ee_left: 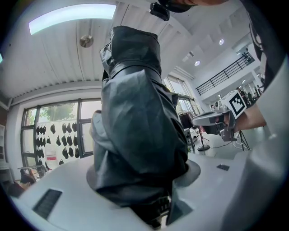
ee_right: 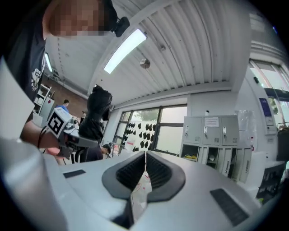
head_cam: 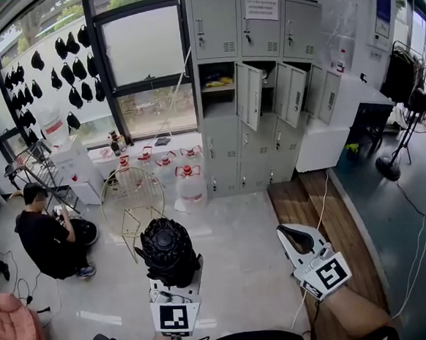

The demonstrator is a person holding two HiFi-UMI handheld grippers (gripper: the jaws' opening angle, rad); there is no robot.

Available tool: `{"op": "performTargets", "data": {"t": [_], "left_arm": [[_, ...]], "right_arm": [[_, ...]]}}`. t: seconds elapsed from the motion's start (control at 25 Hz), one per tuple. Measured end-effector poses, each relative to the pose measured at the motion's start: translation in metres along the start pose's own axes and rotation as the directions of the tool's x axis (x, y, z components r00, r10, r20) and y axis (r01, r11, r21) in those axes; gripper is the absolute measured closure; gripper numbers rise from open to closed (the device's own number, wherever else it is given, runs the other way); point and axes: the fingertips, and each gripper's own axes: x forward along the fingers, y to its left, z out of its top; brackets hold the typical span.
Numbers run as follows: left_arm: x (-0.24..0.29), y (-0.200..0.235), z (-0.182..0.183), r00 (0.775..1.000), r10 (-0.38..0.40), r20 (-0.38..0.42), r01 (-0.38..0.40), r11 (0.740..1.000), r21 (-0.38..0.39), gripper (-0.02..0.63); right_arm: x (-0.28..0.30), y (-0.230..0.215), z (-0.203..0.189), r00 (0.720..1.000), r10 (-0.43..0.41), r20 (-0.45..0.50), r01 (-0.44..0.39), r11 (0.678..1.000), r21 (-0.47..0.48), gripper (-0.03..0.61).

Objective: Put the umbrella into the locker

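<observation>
A folded black umbrella [head_cam: 168, 251] stands upright in my left gripper [head_cam: 175, 280], which is shut on its lower part. In the left gripper view the umbrella [ee_left: 135, 126] fills the middle and hides the jaws of the left gripper [ee_left: 146, 182]. My right gripper [head_cam: 295, 237] is held to the right of it, shut with nothing in it; in its own view the right gripper [ee_right: 144, 164] has its pads pressed together. The grey lockers [head_cam: 265, 88] stand across the room, with two doors [head_cam: 249, 93] hanging open and an open compartment [head_cam: 217, 92] beside them.
A person [head_cam: 49, 237] crouches at the left by a wire rack [head_cam: 33, 169]. Water bottles [head_cam: 188, 178] and a gold wire stand [head_cam: 135, 201] sit on the floor before the lockers. A fan stand [head_cam: 392, 162] and cables [head_cam: 424, 237] are at the right.
</observation>
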Motion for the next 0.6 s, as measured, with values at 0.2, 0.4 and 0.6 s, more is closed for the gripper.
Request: {"op": "performTargets", "data": {"t": [0.2,0.4,0.6], "left_arm": [[0.001,0.003,-0.009,1.0,-0.013,-0.014,0.013,1.0,-0.014,0.365],[0.005,-0.007,-0.016,0.999,-0.047,-0.024,0.046,0.998,-0.03,0.365],[0.015,-0.024,-0.016,0.996,-0.086,-0.002,0.086,0.995,-0.054,0.365]], "right_arm": [[0.003,0.031,0.029,0.996,-0.016,0.087,0.007,0.995,0.103,0.548],[0.03,0.095,0.05,0.969,0.215,0.119,-0.229,0.966,0.117,0.546],[0.054,0.143,0.062,0.881,0.45,0.145,-0.471,0.86,0.195,0.298]]}}
